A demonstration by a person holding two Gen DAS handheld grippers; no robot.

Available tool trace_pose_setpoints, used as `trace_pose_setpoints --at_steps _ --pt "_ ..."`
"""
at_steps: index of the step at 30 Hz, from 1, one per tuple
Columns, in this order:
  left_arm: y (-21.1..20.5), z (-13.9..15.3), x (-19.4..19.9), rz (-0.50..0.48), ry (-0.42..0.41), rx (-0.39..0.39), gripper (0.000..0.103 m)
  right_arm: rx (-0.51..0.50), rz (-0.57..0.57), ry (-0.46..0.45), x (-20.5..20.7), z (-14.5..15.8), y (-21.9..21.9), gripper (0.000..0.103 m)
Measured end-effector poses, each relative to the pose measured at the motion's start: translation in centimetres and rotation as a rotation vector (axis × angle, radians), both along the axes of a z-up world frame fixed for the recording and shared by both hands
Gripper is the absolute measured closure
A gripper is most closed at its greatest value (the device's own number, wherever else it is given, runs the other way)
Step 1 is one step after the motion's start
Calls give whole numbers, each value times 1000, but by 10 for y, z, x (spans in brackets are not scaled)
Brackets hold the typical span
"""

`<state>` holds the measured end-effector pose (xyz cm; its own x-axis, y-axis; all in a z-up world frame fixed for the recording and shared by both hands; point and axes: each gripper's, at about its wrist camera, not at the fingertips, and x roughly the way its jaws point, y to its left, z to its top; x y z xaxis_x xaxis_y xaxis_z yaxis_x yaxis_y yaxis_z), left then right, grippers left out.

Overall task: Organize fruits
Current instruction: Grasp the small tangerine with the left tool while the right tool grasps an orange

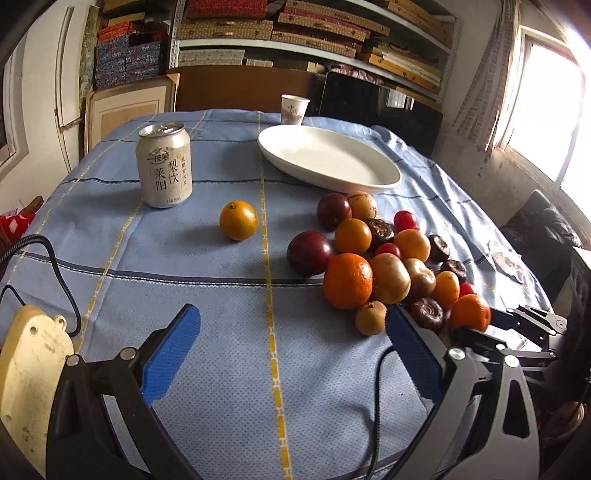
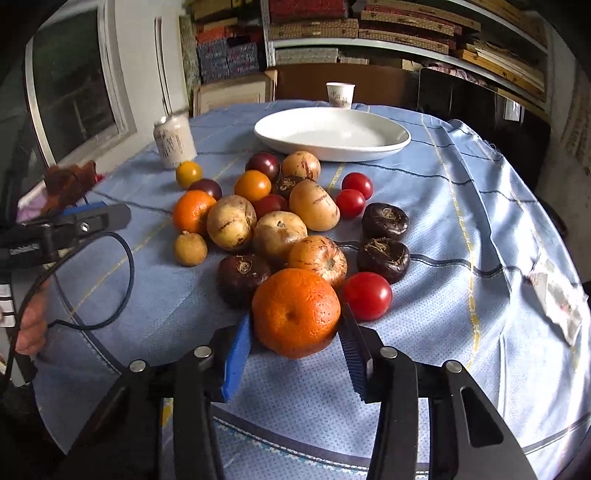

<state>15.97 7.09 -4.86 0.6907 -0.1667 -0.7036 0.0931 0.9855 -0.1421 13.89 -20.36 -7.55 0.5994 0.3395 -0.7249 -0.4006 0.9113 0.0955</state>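
Table (image 1: 221, 369) is covered by a blue checked cloth; shelves (image 1: 314, 33) of boxes are seen behind. Left to right: can (image 1: 164, 165), lone orange (image 1: 238, 220), white plate (image 1: 328, 158), fruit pile (image 1: 388, 258). Left hand-held gripper (image 1: 291, 354) is held wide apart beside the pile. Right hand-held gripper (image 2: 295, 350) is clamped on the mandarin (image 2: 295, 312) at the pile's near edge.

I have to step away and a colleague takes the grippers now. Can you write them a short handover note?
Right gripper: blue pads on both sides of the large orange at the near edge of the fruit pile; contact looks made, orange not lifted.
Left gripper: open, empty, over bare cloth left of the pile.
White plate: empty, behind the pile.
One small orange sits apart near the can.
Done: nothing sorted. Left: everything.
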Motion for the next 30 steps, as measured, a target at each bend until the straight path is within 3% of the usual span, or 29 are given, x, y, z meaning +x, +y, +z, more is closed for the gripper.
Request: trace_pose_setpoints --at_steps 4,10,12,14,17,27,30 --pt "-7 -1 11 -40 20 25 4 119 -26 -4 0 1 -19 57" --pt "14 12 57 14 41 6 5 170 -34 16 5 0 -26 57" --pt "21 14 74 35 58 0 15 175 -31 20 5 -1 -26 57" --pt "28 10 95 50 96 -13 34 175 -27 17 5 -1 -26 57" --pt "31 0 112 72 133 -2 49 179 -27 15 6 -1 -28 56" --pt "37 -17 134 113 150 52 49 185 -13 21 6 -3 -28 56" --pt "32 -18 135 92 148 55 57 190 -20 22 6 -3 -29 56"
